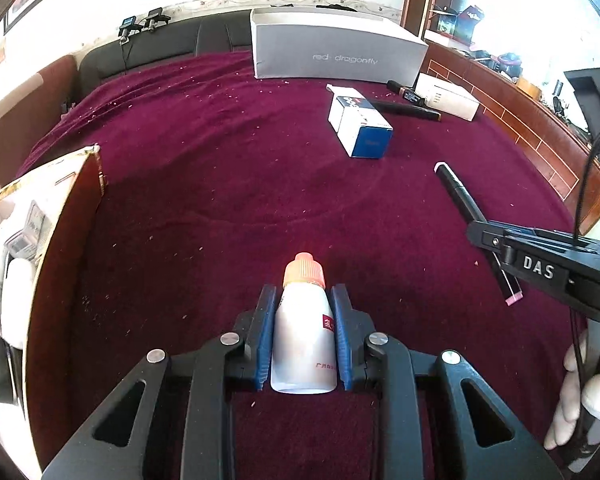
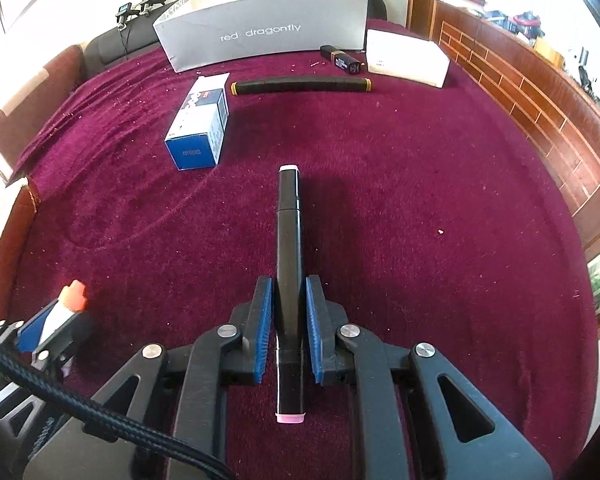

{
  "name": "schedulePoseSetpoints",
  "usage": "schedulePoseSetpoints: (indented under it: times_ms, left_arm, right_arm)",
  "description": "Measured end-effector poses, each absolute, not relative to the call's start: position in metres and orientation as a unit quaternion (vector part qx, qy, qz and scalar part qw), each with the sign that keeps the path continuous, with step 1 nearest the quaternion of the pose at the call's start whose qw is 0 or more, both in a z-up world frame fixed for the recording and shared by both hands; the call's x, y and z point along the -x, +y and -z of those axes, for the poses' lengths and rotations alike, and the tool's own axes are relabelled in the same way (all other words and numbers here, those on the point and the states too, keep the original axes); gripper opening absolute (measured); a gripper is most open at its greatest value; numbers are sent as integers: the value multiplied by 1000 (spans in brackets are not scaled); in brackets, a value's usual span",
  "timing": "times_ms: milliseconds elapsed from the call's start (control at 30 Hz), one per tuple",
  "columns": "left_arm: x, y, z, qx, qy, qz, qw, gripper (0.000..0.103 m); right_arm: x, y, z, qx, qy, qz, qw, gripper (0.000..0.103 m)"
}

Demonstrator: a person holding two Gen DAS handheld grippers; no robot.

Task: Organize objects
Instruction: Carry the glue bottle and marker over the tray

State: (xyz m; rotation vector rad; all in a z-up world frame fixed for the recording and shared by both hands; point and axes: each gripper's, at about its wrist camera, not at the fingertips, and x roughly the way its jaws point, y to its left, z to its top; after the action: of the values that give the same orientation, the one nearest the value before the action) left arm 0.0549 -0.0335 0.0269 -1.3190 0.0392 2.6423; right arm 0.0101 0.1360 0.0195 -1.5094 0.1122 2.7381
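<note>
I saw left gripper (image 1: 303, 332) jaws pinching white dropper bottle (image 1: 303, 344) | right gripper (image 2: 287, 328) jaws clamping black marker (image 2: 288, 264) | both above maroon bed cover (image 2: 420, 200) | grey shoebox (image 2: 260, 20), blue-white carton (image 2: 200, 128) lay far side | wooden cabinet (image 2: 540, 92) stood right.

surface: maroon cloth (image 1: 220, 168) | right: brick-pattern wooden panel (image 2: 540, 92) | back: dark sofa (image 1: 160, 48) | bright daylight
</note>
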Motion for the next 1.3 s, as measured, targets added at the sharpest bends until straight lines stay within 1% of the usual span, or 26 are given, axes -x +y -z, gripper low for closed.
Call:
schedulePoseSetpoints:
  times_ms: [367,633,1000,1300]
  left_arm:
    - [-78,-57,-47,422,3,-901,95,23]
    - [-93,-78,-59,412,-15,-906,93,23]
    - [-110,-115,-74,391,-40,-916,81,23]
    - [-121,-164,-81,375,-71,-923,49,23]
  right_arm:
    - [-29,130,-24,478,70,-875,-23,12]
    - [-46,123,-38,468,85,-879,-40,12]
    - [-66,85,-74,438,67,-893,-79,13]
    - [-76,33,-96,424,47,-895,-129,13]
